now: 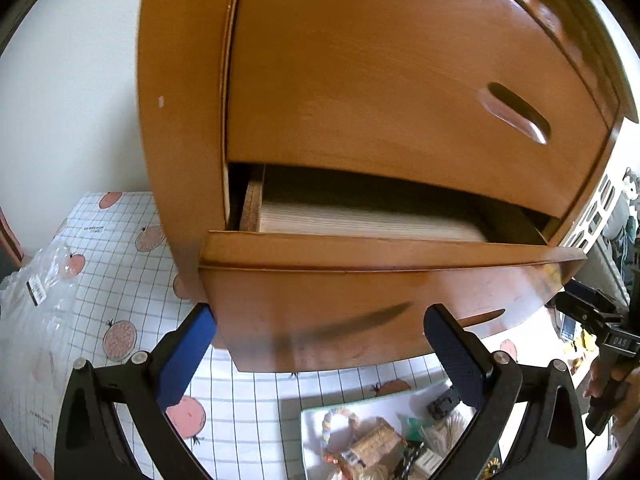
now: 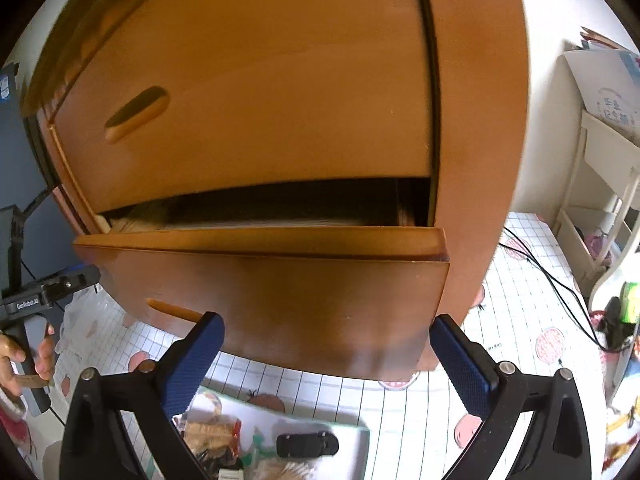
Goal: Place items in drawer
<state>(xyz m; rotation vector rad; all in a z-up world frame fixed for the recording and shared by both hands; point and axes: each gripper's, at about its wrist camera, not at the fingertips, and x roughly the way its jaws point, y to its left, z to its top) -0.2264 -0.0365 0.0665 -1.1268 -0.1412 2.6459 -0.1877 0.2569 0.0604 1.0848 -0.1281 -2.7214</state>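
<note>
A small wooden cabinet (image 1: 360,80) stands on a fruit-print tablecloth (image 1: 120,240), its lower drawer (image 1: 360,280) pulled partly out, while I hold both claws in front of it. My left gripper (image 1: 320,344) is spread wide and holds nothing, its blue pads (image 1: 188,356) flanking the drawer front without pinching it; my right gripper (image 2: 326,354) is likewise wide and empty, set against the same panel from the other side. The relation that matters: the drawer's open slot lies straight ahead and above both claws, its long axis running side to side across my view, while the items to be stowed sit below and nearer to me, in a pale tray (image 2: 352,440) on the cloth just in front of the cabinet. In it I can make out a small black toy car (image 2: 306,445), a woven block (image 1: 376,444) and a coloured bead ring (image 1: 332,420); the rest is too jumbled to name. The car lies lengthwise left to right, almost beneath my right claw, so I judge that hand the nearer for a first pick. Both grippers point level at the drawer front, and each would need to tip downward to reach the tray. The slot looks narrow; I judge the drawer may need pulling further out first.
</note>
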